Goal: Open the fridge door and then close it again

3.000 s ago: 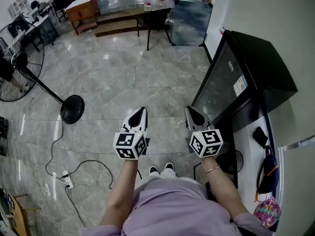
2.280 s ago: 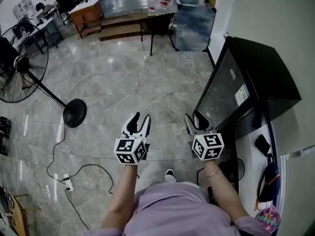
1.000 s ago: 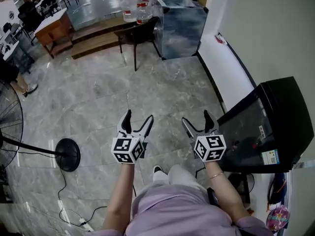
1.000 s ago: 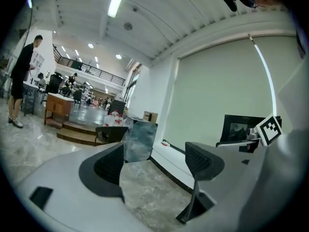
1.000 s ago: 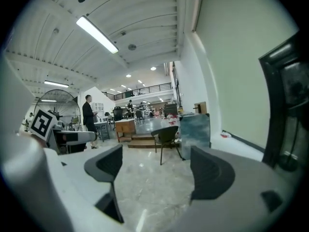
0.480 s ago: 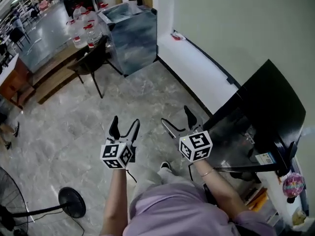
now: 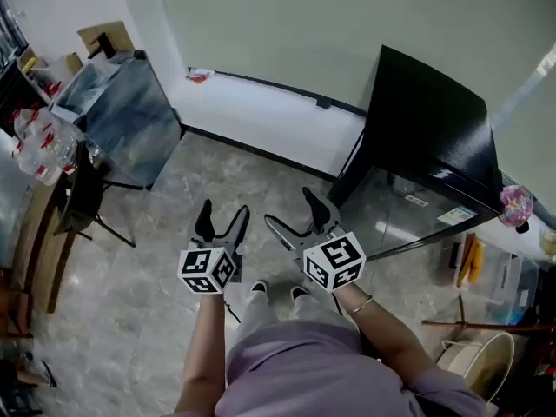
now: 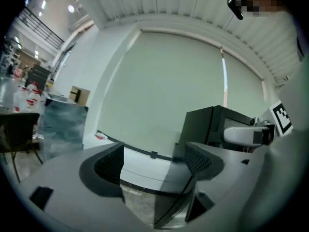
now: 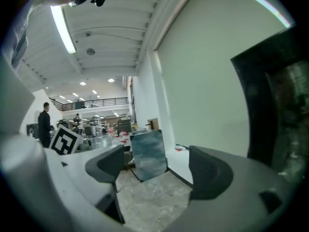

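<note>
The black fridge (image 7: 427, 120) stands against the pale wall at the upper right, and its glass door (image 7: 395, 226) looks closed. My right gripper (image 7: 294, 215) hangs open just left of the door's lower corner, apart from it. To its left, over the floor, my left gripper (image 7: 221, 218) is also open and holds nothing. In the left gripper view the jaws (image 8: 154, 159) are spread, with the fridge (image 8: 212, 124) ahead to the right. The right gripper view shows spread jaws (image 9: 159, 166) and the fridge's dark side (image 9: 280, 100) at the right edge.
A blue-grey metal box (image 7: 122, 115) stands at the left, with a dark chair (image 7: 82, 200) and water bottles (image 7: 35, 142) beyond it. A white ledge (image 7: 261, 111) runs along the wall. Shelves with items (image 7: 482, 259) and a white bucket (image 7: 486, 363) are right of the fridge.
The person has turned right to face the fridge, so it now stands ahead instead of at the side. Both grippers, shut at first, have opened and stay open.
</note>
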The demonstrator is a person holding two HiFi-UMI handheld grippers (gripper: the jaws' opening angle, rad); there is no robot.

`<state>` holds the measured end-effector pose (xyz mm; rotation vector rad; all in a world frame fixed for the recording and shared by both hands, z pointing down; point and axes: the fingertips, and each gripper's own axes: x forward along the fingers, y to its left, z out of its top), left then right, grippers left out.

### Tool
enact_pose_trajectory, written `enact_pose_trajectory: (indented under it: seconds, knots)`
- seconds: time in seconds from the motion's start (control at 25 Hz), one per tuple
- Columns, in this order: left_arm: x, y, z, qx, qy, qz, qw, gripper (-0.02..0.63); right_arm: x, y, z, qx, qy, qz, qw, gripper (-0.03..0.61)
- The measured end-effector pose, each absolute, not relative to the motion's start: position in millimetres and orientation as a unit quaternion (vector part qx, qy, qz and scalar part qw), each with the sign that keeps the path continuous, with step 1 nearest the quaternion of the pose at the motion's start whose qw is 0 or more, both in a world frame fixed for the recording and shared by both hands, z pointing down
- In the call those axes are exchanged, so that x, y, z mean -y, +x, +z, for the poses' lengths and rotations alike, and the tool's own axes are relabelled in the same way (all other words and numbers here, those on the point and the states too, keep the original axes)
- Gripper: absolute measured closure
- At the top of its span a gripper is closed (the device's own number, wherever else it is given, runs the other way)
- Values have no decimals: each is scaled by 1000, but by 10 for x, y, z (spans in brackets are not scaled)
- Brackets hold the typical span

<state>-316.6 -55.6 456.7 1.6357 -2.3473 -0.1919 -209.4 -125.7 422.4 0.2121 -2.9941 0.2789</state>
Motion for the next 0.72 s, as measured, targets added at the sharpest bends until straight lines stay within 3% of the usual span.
enact_pose_trajectory:
  seconds: [0.24,0.72]
  knots:
    - [1237,-3071,4615,700,698,-31,150,233,1573,-1790,4253,964,237,111,48,175]
    - [2145,-2086,4710,534,832,5,151,235,2016,12,4446,842,523,126,36,179]
